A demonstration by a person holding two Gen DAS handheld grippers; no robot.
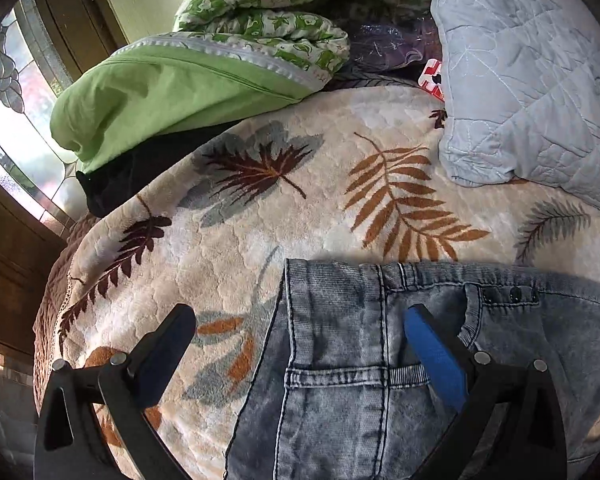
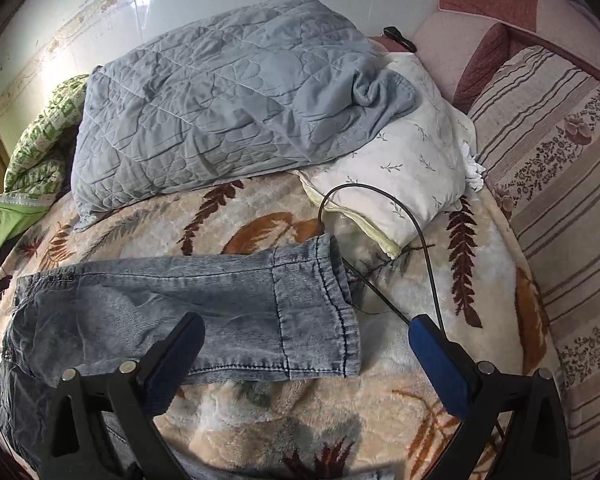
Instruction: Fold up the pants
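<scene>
Faded blue denim pants (image 1: 360,360) lie flat on a leaf-patterned blanket (image 1: 300,208) on a bed. In the left wrist view their waistband end with a belt loop and pocket seam lies between the fingers. My left gripper (image 1: 300,320) is open above that end, holding nothing. In the right wrist view the pants (image 2: 204,312) lie folded lengthwise, with the leg hems to the right. My right gripper (image 2: 306,328) is open above the hem end and empty.
A grey quilted cover (image 2: 228,100) lies behind the pants, also in the left wrist view (image 1: 520,80). A green bedding bundle (image 1: 188,92) sits at the back left by a window. A white pillow (image 2: 412,176), a thin black cable (image 2: 420,232) and a striped cushion (image 2: 560,208) lie right.
</scene>
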